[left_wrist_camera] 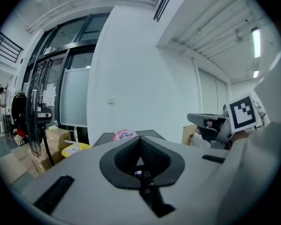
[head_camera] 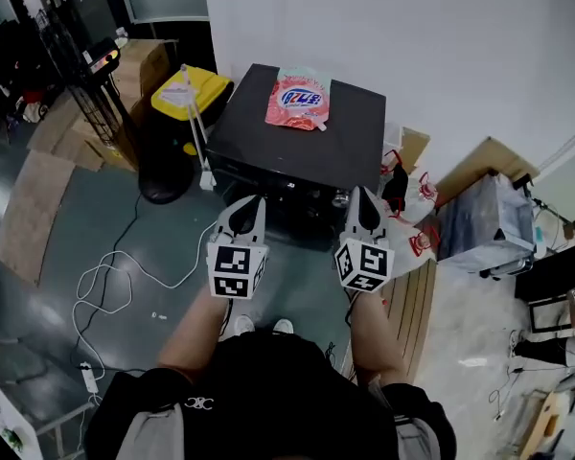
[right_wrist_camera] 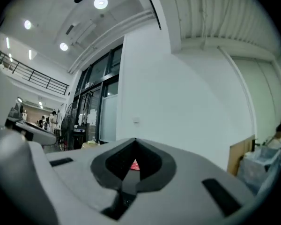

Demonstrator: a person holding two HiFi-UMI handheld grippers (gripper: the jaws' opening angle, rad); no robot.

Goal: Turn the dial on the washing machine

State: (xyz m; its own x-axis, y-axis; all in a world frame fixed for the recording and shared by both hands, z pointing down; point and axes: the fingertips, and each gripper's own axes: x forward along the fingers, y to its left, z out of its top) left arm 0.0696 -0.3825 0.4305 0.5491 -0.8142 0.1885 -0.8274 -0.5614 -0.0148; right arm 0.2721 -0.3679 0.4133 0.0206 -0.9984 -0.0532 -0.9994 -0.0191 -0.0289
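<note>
— Grippers first: how are they held?
— Both are held side by side just beyond the white shoes (head_camera: 240,326), tips pointed far. The left gripper (head_camera: 253,202) is seen with its jaws pressed together and nothing between them. The right gripper (head_camera: 360,197) is likewise closed and empty. This is judged to suit an approach, with no contact made yet.
— Where is the task's thing found?
— Just past the tips, the black box-shaped washing machine (head_camera: 268,127) is set against the white wall (head_camera: 412,27). Its front panel is turned toward the near side, under the top's near edge, so the dial itself cannot be picked out from above. Only a small lit display (left_wrist_camera: 138,173) is glimpsed past the left gripper's pads. A pink detergent pouch (head_camera: 299,99) is laid flat on the far part of the top, clear of the panel.
— What room is given for moving?
— Grey floor (head_camera: 172,286) lies open between the shoes and the machine's near face. A loose white cable (head_camera: 110,274) is trailed on the left and pale wooden boards (head_camera: 417,295) are laid on the right. A yellow-lidded bin (head_camera: 194,86) is set by the machine's far left corner. A straight forward reach is therefore judged best.
</note>
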